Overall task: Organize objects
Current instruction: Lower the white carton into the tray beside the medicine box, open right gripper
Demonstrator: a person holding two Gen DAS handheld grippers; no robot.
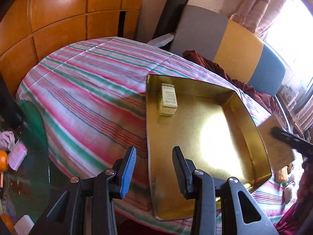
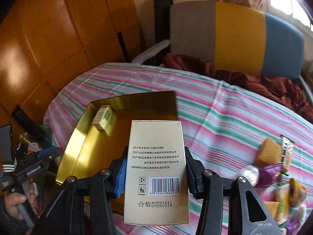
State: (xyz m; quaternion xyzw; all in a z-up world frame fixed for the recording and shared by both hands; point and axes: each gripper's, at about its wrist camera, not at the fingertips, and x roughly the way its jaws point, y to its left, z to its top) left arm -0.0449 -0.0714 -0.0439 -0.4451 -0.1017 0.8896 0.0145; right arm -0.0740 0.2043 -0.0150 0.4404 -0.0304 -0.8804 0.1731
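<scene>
A shiny gold tray [image 1: 252, 143] lies on the striped bedspread; it also shows in the right wrist view [image 2: 76, 146]. A small green-and-white box [image 1: 168, 100] lies in the tray's far left corner, also seen in the right wrist view [image 2: 103, 118]. My left gripper [image 1: 154, 172] is open and empty over the tray's near left edge. My right gripper [image 2: 155, 173] is shut on a tall beige box [image 2: 156, 168] with a barcode, held above the bed just right of the tray. The beige box also shows at the right of the left wrist view [image 1: 273, 143].
Wrapped snacks and cakes [image 2: 273, 160] lie on the bedspread at right. A grey, yellow and blue headboard [image 2: 234, 37] and a dark red blanket [image 2: 264, 84] are behind. A wooden wardrobe [image 1: 58, 19] stands left. A glass table [image 1: 25, 156] with oranges and small items is near left.
</scene>
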